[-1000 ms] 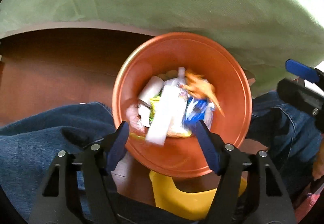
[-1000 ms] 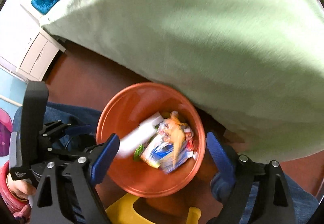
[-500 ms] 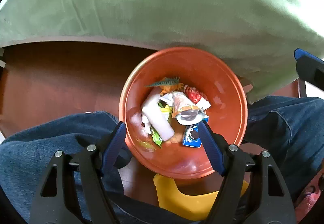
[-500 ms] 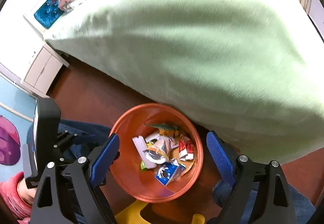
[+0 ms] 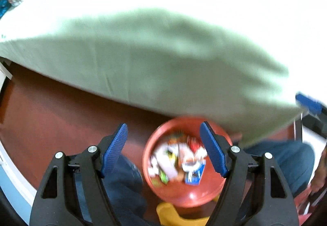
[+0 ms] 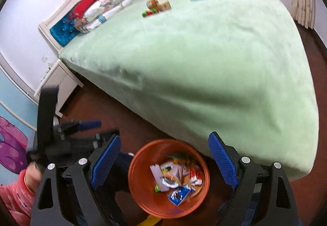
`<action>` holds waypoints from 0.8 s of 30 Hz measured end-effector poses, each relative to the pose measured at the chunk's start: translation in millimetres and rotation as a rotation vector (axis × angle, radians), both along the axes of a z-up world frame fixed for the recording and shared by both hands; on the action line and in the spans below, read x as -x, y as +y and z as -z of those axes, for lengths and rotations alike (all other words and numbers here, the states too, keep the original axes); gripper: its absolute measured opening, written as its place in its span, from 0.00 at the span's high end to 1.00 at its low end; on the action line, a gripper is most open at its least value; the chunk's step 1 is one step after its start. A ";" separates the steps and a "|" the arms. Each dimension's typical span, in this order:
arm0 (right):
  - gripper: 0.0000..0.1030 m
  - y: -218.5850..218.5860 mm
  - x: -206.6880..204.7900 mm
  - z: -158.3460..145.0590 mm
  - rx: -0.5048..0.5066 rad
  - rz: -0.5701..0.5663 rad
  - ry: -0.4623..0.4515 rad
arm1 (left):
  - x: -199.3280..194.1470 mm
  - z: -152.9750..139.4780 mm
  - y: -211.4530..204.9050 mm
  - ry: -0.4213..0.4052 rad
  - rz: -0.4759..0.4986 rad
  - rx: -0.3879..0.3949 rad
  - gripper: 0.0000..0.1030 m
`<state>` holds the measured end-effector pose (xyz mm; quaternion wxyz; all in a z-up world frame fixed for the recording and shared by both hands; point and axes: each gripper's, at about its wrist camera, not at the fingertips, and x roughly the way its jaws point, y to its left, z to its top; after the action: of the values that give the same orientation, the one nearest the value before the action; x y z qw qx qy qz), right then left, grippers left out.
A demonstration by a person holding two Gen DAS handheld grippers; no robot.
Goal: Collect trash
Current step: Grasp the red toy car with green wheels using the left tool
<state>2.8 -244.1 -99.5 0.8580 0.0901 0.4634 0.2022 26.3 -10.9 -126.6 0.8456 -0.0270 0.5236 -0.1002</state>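
An orange bin (image 6: 141, 191) stands on the dark wood floor by the bed; it also shows blurred in the left wrist view (image 5: 179, 193). Inside lie several wrappers and papers (image 6: 175, 179), a blue packet (image 6: 179, 195) and a green toy lizard (image 6: 177, 157). My left gripper (image 5: 163, 150) is open and empty, high above the bin. My right gripper (image 6: 163, 162) is open and empty, also high above the bin. The left gripper shows in the right wrist view (image 6: 67, 136), left of the bin.
A bed with a light green cover (image 6: 204, 58) fills the view beyond the bin. Small toys (image 6: 156, 7) and pillows (image 6: 102, 9) lie at its far end. A white nightstand (image 6: 55, 85) stands left. The person's jeans (image 5: 286, 162) flank the bin; a yellow object (image 5: 173, 215) lies below it.
Both grippers have risen and pulled back from the bin, so it looks smaller and more of the bed shows. The trash has settled inside the bin.
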 end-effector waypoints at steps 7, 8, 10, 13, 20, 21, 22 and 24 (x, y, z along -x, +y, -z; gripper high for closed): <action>0.16 0.6 -9.8 -12.6 -0.026 -0.010 -0.025 | -77.0 -58.2 30.6 -0.167 -0.112 0.006 0.24; 0.16 -0.1 -11.9 -13.2 -0.026 -0.012 -0.026 | -88.1 -62.7 33.0 -0.174 -0.117 0.019 0.24; 0.16 -0.9 -15.8 -13.7 -0.030 -0.011 -0.029 | -125.2 -74.4 34.8 -0.207 -0.115 0.030 0.24; 0.16 -2.0 -21.9 -13.8 -0.039 -0.009 -0.033 | -179.3 -81.5 33.1 -0.211 -0.086 0.040 0.18; 0.16 -2.7 -40.3 -12.5 -0.033 -0.005 -0.044 | -308.3 -66.0 16.8 -0.148 -0.122 -0.003 0.18; 0.16 -3.0 -43.3 -11.8 -0.033 -0.004 -0.043 | -319.5 -63.7 17.3 -0.138 -0.126 0.005 0.18; 0.16 -3.1 -45.1 -11.4 -0.032 -0.002 -0.042 | -328.0 -60.6 18.7 -0.128 -0.134 0.008 0.18; 0.16 -4.8 -51.3 -9.0 -0.030 0.004 -0.034 | -347.4 -55.0 16.3 -0.113 -0.144 0.003 0.18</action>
<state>54.2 -248.9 -90.5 0.8646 0.1003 0.4457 0.2091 373.8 5.5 -71.6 0.8789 -0.0602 0.4714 -0.0411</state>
